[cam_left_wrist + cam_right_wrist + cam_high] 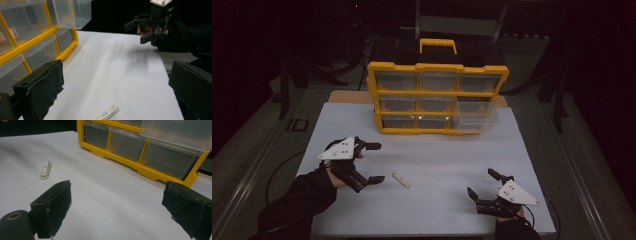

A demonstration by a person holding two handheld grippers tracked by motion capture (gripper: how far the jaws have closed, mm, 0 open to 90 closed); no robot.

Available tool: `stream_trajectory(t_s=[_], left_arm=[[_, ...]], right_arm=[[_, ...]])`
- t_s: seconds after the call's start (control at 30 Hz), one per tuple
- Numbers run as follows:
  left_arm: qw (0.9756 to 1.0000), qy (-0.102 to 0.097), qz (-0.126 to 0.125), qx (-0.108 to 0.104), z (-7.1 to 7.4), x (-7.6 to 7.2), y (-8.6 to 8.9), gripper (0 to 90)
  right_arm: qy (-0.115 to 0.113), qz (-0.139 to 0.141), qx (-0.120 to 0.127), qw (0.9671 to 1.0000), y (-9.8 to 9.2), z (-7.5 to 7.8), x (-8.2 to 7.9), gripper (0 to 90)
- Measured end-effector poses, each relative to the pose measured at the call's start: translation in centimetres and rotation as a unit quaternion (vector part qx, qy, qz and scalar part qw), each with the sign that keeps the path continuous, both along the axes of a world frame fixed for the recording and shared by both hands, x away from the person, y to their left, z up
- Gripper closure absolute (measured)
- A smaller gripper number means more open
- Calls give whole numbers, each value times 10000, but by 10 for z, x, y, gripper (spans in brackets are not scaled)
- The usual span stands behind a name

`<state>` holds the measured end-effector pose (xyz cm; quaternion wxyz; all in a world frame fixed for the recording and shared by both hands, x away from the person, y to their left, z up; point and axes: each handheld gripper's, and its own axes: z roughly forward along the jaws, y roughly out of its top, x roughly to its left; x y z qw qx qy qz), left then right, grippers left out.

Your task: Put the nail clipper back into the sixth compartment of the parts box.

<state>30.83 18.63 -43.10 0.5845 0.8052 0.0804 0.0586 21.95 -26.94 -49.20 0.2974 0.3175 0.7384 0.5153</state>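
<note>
A yellow organizer (437, 97) with clear drawers stands at the back of the white table (422, 165); its middle right drawer (477, 114) is pulled out. A small white stick-shaped object (401, 180) lies flat in the middle of the table, also seen at the stick (108, 113) and the stick (45, 169). My left gripper (374, 162) is open, just left of the stick, with nothing between its jaws. My right gripper (482, 184) is open near the front right, also empty. The right gripper (140, 31) appears far off in the left gripper view.
The organizer's yellow handle (438, 45) rises behind it. Dark stands and floor surround the table. Bare white surface lies between the two grippers and in front of the organizer. The protruding drawer (175, 132) overhangs the table at the right.
</note>
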Motion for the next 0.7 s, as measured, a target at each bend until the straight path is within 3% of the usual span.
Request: stream_trajectory(t_s=[0.33, 0.57, 0.7], left_arm=[[9985, 109, -285, 453, -16, 13, -18, 6], [9947, 175, -435, 919, -32, 21, -30, 7], [9930, 171, -478, 1065, -38, 23, -34, 21]], right_arm=[[9, 16, 3, 10000, 0, -1, 0, 84], [47, 17, 13, 10000, 1, -2, 0, 85], [47, 44, 2, 10000, 1, -2, 1, 84]])
